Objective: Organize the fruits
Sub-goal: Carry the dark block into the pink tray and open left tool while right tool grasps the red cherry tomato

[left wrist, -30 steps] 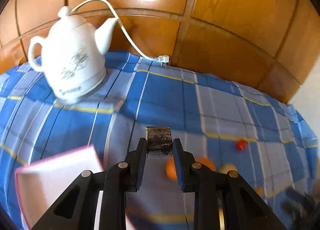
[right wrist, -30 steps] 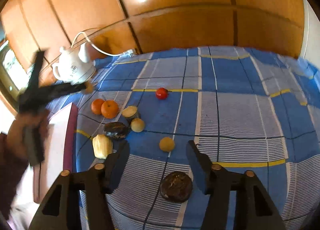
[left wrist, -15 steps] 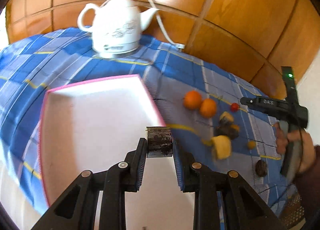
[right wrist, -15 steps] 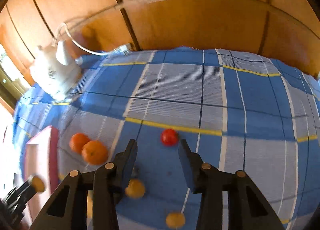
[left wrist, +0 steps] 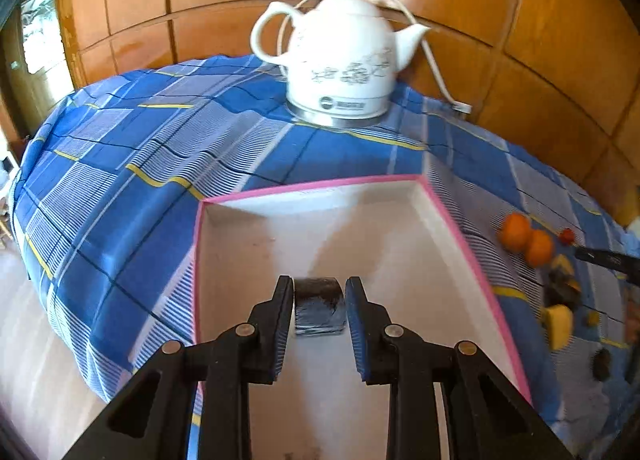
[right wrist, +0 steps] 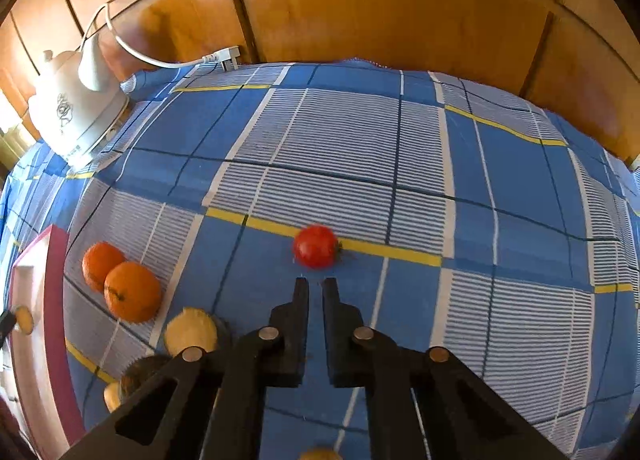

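While the left gripper (left wrist: 319, 306) was clamped on a dark fruit (left wrist: 319, 307) above the tray (left wrist: 460, 219), the piece was best lowered near the floor before release, well inside the pink rim. The right gripper (right wrist: 315, 292) was shut and empty, just short of the tomato (right wrist: 316, 246). The oranges (right wrist: 120, 284) lay beside the tray; the cloth beyond was open up to the kettle (left wrist: 344, 59).
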The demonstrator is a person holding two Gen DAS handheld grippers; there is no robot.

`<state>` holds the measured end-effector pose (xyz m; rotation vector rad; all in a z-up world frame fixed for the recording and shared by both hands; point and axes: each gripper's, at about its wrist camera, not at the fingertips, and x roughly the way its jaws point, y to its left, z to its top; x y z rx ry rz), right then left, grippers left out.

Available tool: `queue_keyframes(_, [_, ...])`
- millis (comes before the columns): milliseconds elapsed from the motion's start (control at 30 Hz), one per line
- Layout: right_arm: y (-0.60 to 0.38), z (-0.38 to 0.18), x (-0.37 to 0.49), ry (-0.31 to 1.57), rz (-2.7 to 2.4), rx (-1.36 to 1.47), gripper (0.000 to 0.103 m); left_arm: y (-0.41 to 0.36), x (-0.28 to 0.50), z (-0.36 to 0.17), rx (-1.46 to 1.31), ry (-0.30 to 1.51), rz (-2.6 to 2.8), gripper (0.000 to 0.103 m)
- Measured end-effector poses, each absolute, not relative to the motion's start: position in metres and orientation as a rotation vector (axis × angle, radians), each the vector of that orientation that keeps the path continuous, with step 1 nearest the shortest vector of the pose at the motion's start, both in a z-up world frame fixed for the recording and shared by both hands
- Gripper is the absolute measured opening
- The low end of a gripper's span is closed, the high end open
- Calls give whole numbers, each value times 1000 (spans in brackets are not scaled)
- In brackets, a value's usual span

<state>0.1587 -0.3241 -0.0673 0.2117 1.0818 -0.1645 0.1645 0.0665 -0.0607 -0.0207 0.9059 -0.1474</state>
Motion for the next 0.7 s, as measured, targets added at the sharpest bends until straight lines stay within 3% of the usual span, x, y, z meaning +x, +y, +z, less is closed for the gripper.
queue_keyframes(100, [-324,-65,153,1077,-158,196,7,69,169,-58,-35,903,-129,29])
queue_keyframes(200, [-327,-65,148,1070,-150,220,7,69,160,-52,-53,880,-132,45])
queue_keyframes(300, [-332,-65,144,1066,-120,262,7,64,147,-47,-47,873,-136,46])
queue_keyframes(333, [-334,-66,144,1066,-99,289,10,63,141,-46,-55,873,-144,46])
queue_keyframes(367, [-334,-66,144,1062,-94,301,22,61,137,-44,-55,873,-150,46])
queue_keyframes(433, [-337,-64,146,1039,-100,320,34,58,128,-42,-51,866,-162,47])
queue_keyframes(533, [-338,-63,156,1029,-103,345,38,54,116,-39,-71,858,-179,55])
queue_keyframes(700, [-335,-72,178,1066,-131,307,38,46,100,-39,-86,866,-204,55])
